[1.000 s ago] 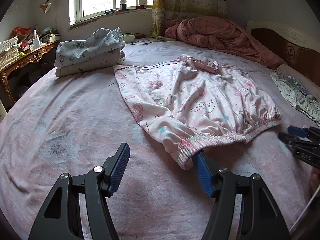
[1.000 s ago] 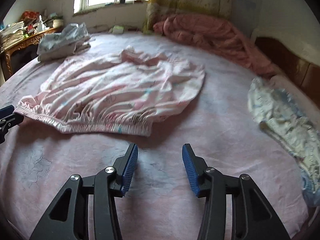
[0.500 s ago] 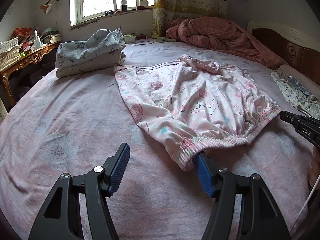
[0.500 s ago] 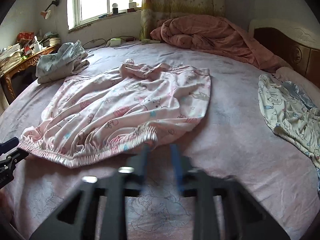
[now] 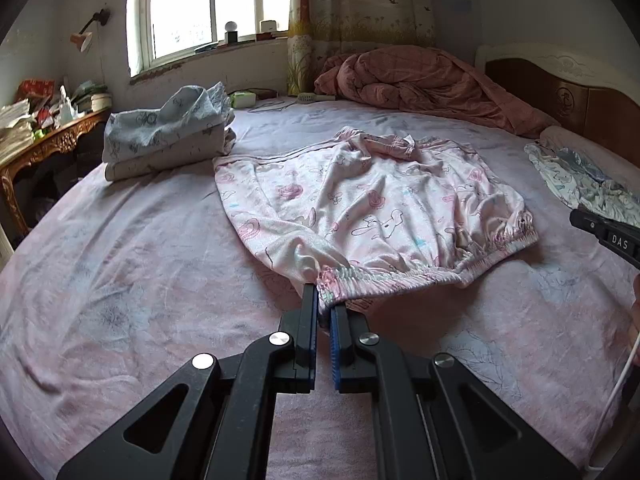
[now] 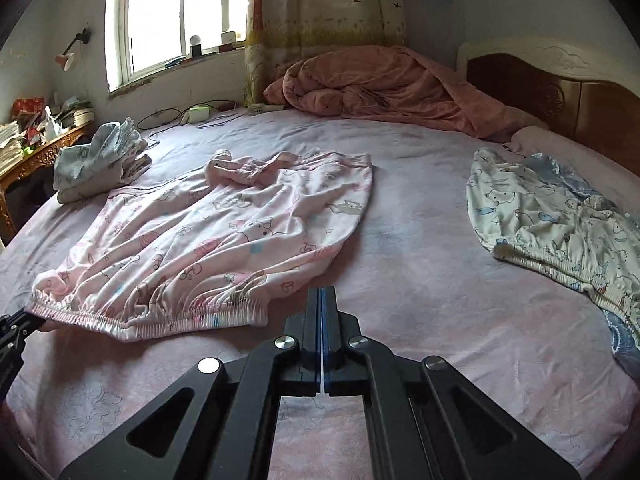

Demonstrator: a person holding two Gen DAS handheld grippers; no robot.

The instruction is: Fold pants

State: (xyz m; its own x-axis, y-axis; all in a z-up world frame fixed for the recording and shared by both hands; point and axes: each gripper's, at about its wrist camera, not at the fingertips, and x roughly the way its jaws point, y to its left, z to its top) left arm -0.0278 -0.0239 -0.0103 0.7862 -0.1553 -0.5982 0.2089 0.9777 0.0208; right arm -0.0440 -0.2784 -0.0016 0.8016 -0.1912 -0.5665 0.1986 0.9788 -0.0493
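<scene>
The pink printed pants (image 5: 372,216) lie spread on the bed (image 5: 120,272), legs running away from both sets of jaws and the elastic waistband (image 5: 404,276) as the near edge. The left gripper (image 5: 325,312) has its jaws pinched tight on the left corner of that waistband, a little gathered cloth showing between the blue pads, so this end looks secured. The right gripper (image 6: 322,304) has its jaws pressed flat together with nothing in them; the other waistband corner (image 6: 252,312) lies just to the left of its tips, not touched. To do this step well, I would judge that the right jaws need to part again and take that corner squarely, catching both layers of the elastic rather than only the top one. Then both ends should rise together and level, keeping the band taut so the cloth does not sag or twist. The blue-and-white garment (image 6: 560,232) to the right of the right jaws and the folded pile (image 5: 160,136) beyond the left jaws are well apart.
</scene>
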